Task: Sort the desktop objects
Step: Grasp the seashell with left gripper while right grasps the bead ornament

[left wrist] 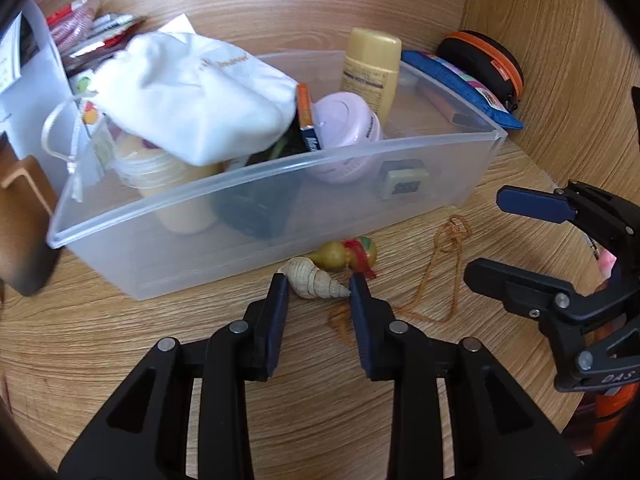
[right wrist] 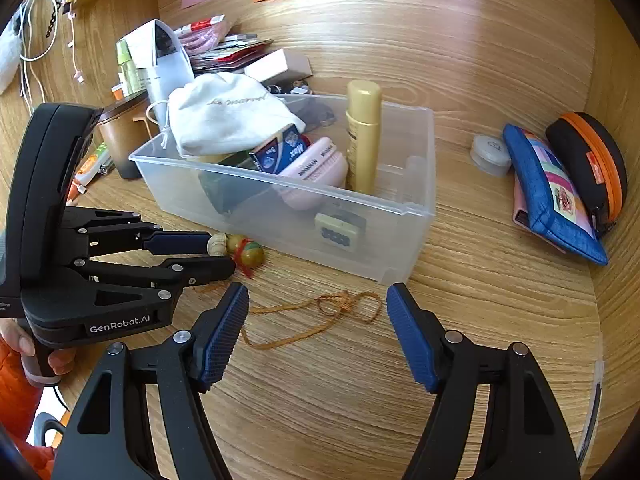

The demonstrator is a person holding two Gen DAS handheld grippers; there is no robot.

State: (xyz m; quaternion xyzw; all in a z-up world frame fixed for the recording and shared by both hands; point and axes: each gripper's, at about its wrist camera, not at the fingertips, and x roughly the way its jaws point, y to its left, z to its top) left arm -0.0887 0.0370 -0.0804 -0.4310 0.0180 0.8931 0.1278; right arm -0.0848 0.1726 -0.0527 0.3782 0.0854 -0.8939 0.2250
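Observation:
A cream spiral seashell (left wrist: pixel 314 281) lies on the wooden desk in front of the clear plastic bin (left wrist: pixel 280 236). My left gripper (left wrist: pixel 320 286) is open with its fingertips on either side of the shell, close to touching it. A small gourd charm (left wrist: pixel 348 255) with a red tie lies just behind the shell, its orange cord (left wrist: pixel 444 276) trailing right. My right gripper (right wrist: pixel 318 300) is open and empty above the cord (right wrist: pixel 344 306). The shell (right wrist: pixel 217 243) and gourd (right wrist: pixel 250 254) also show in the right wrist view, next to the left gripper (right wrist: pixel 214 254).
The bin (right wrist: pixel 416 208) holds a white drawstring pouch (right wrist: pixel 224 114), a gold bottle (right wrist: pixel 363 136), a pink case (right wrist: pixel 320 170) and boxes. A blue pouch (right wrist: pixel 548 192), a black-orange case (right wrist: pixel 588 164) and a small round tub (right wrist: pixel 490 155) lie right. A brown cup (right wrist: pixel 122 136) and clutter stand behind left.

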